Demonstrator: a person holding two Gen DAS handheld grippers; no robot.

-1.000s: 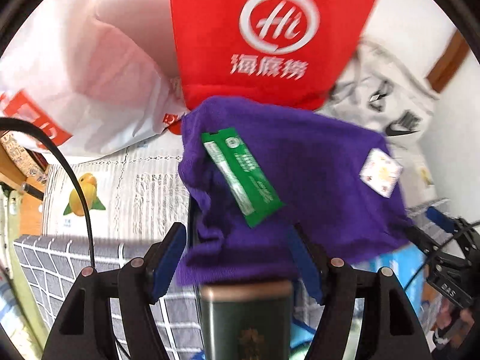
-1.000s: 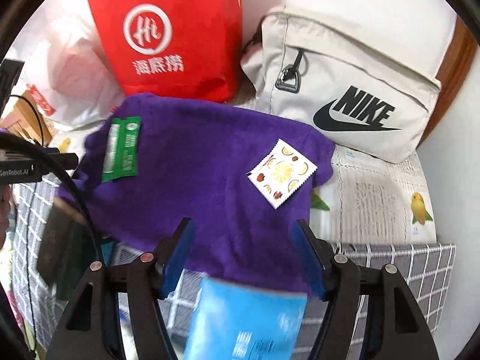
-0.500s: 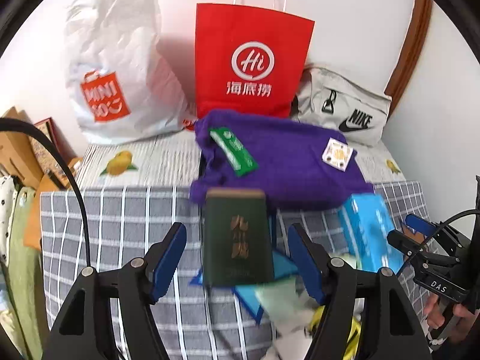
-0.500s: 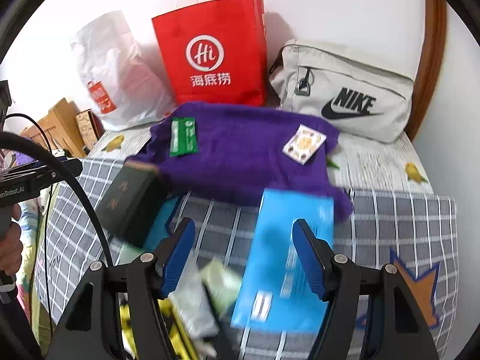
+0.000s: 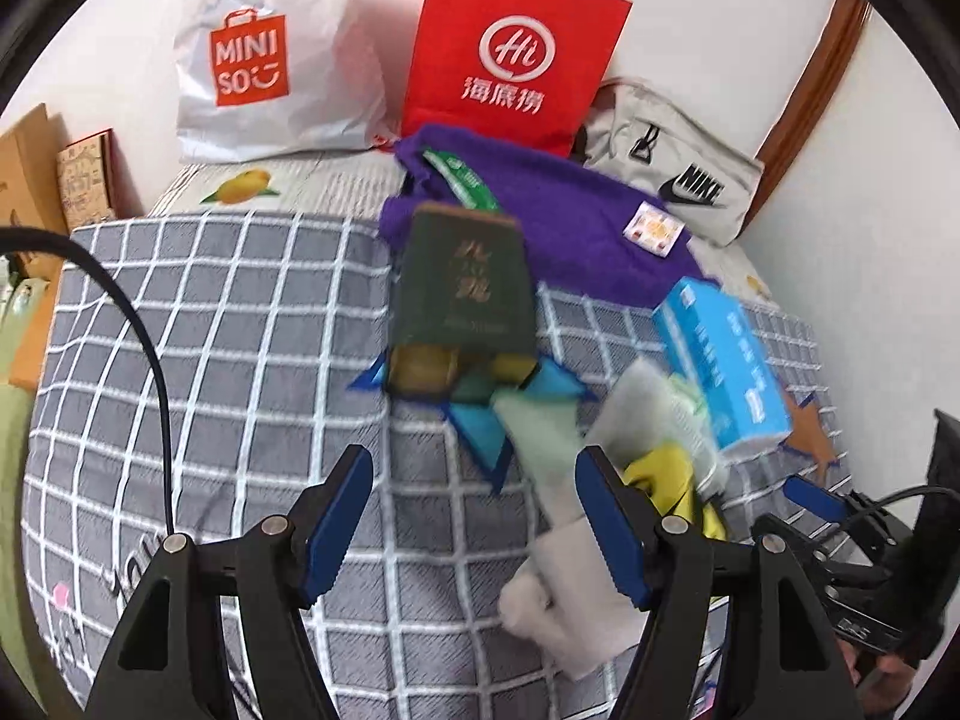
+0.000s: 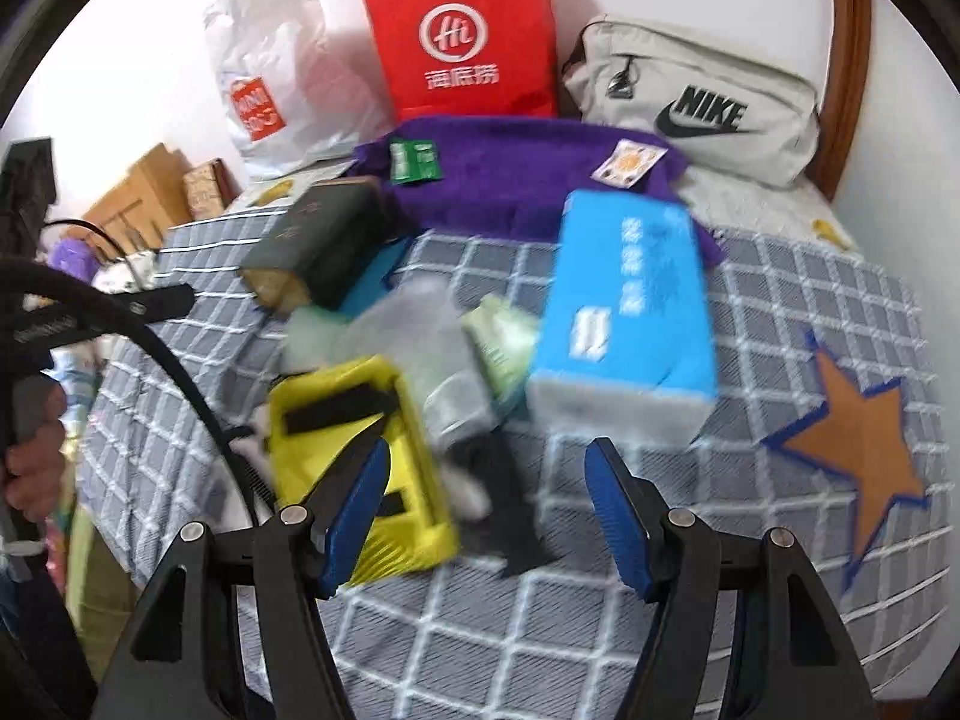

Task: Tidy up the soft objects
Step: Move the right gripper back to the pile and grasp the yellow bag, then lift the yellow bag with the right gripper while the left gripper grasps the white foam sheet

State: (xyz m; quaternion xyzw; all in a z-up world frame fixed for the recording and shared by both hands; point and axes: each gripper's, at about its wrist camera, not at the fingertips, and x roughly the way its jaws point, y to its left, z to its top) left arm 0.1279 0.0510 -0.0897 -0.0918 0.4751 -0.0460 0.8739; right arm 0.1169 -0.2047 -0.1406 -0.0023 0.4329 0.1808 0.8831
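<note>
right wrist: purple towel (image 6: 516, 180) beyond jaws

The quilt (image 6: 780, 330) is woven cloth, matt, printed with a grey check. The purple towel (image 6: 510, 180) looks fuzzy and soft. The red bag (image 5: 510, 48) is smooth paper with a slight sheen; the white bag (image 5: 270, 60) is crinkled glossy plastic. The Nike pouch (image 6: 696, 102) is matt fabric. The blue pack (image 6: 624, 300) has a slick plastic wrap, and the green box (image 5: 462, 282) looks like matt card. Both grippers' fingers (image 5: 336, 516) carry ribbed blue pads on black plastic.
</note>
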